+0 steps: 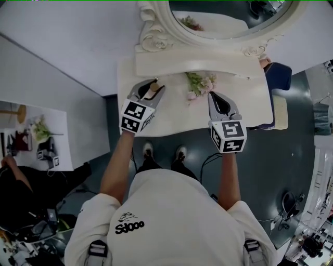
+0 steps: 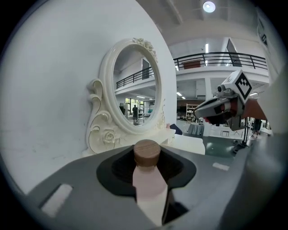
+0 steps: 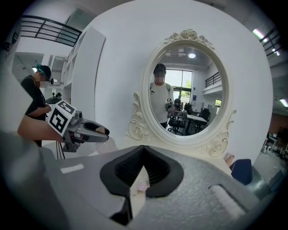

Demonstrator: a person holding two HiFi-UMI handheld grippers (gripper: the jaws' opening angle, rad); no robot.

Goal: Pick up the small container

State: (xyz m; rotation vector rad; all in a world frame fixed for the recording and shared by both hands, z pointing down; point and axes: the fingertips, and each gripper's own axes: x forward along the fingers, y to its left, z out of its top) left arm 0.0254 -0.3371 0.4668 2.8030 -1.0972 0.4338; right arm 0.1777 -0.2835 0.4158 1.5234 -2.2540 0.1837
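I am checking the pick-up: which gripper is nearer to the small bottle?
Left. The left gripper holds the bottle between its jaws; the right gripper is apart, beyond the flowers.

The person wears a pale short-sleeved shirt (image 1: 171, 208) with black writing (image 1: 129, 224) on the back and dark shoes (image 1: 148, 151), white-toed I think. The left gripper (image 1: 153, 86) and right gripper (image 1: 215, 96) are grey, with black-and-white marker cubes (image 1: 136, 117).

The mirror (image 1: 229, 13) stood at the back of the surface (image 1: 171, 118), the flowers (image 1: 199, 84) lying before it near the middle. The small container (image 1: 152, 91) sat between the jaws of the left gripper (image 1: 151, 87), left of the flowers; the right gripper (image 1: 214, 97) hung on their right.
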